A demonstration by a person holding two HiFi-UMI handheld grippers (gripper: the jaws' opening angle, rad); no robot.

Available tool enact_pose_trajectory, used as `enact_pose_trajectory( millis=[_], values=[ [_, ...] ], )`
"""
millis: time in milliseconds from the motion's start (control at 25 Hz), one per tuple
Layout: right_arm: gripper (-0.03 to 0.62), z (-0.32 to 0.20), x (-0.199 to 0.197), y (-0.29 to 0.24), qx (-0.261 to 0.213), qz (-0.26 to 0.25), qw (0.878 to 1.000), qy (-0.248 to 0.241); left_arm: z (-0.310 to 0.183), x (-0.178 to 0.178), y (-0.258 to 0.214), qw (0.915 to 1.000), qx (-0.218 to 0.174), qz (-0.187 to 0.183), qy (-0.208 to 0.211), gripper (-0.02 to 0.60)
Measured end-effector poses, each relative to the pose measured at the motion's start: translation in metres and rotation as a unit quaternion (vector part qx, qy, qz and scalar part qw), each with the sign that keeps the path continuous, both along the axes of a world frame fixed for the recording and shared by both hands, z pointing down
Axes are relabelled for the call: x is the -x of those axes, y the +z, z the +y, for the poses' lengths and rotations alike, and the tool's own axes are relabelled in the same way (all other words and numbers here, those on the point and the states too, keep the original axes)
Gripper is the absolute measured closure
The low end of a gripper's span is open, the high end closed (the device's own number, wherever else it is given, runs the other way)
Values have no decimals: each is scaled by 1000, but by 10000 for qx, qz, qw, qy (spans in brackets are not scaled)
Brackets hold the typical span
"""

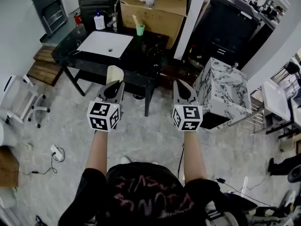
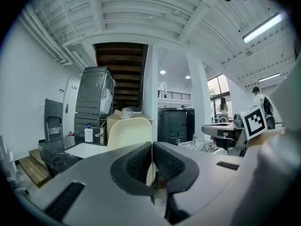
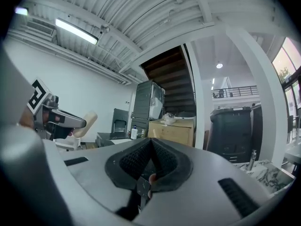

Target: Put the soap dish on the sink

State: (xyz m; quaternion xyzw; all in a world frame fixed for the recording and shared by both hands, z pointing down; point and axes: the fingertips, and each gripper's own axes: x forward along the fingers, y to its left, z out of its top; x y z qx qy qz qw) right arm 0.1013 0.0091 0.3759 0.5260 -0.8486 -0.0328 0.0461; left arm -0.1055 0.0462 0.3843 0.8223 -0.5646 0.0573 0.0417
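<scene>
The soap dish (image 1: pixel 114 73) is a cream oval shell, and my left gripper (image 1: pixel 113 85) is shut on its near edge, holding it upright in the air short of the black table. In the left gripper view the soap dish (image 2: pixel 129 132) rises above the closed pads of the left gripper (image 2: pixel 152 147). The white sink basin (image 1: pixel 105 44) is set into the black table top ahead and slightly left. My right gripper (image 1: pixel 181 86) hangs level beside the left one, shut with nothing in it. The right gripper (image 3: pixel 150 145) shows its jaws meeting at the tips.
A soap bottle (image 1: pixel 99 20) and a green cup (image 1: pixel 140 29) stand behind the basin. A large cardboard box (image 1: pixel 153 6) sits past the table. A marble-patterned cabinet (image 1: pixel 218 91) is at the right, a white chair (image 1: pixel 19 100) at the left, and wooden steps (image 1: pixel 44 65) beside the table.
</scene>
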Motion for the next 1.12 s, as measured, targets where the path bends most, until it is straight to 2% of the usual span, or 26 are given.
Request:
enact_pose_trajectory(
  millis=[400,720,920,1120],
  values=[
    [580,5,31,2,-95,77,9998,143,-7,33,5,9999,-34,51,152,557],
    [580,12,49,14,-29,177,9993,321,-6,52,21,9994,85,65,340,557],
    [580,-6,55,19,19,131,9992,370,-22,58,30,9990,143,40,415,557],
    [580,-46,60,21,22,172,9994,310,-59,60,34,9991,178,27,375,556]
  ],
)
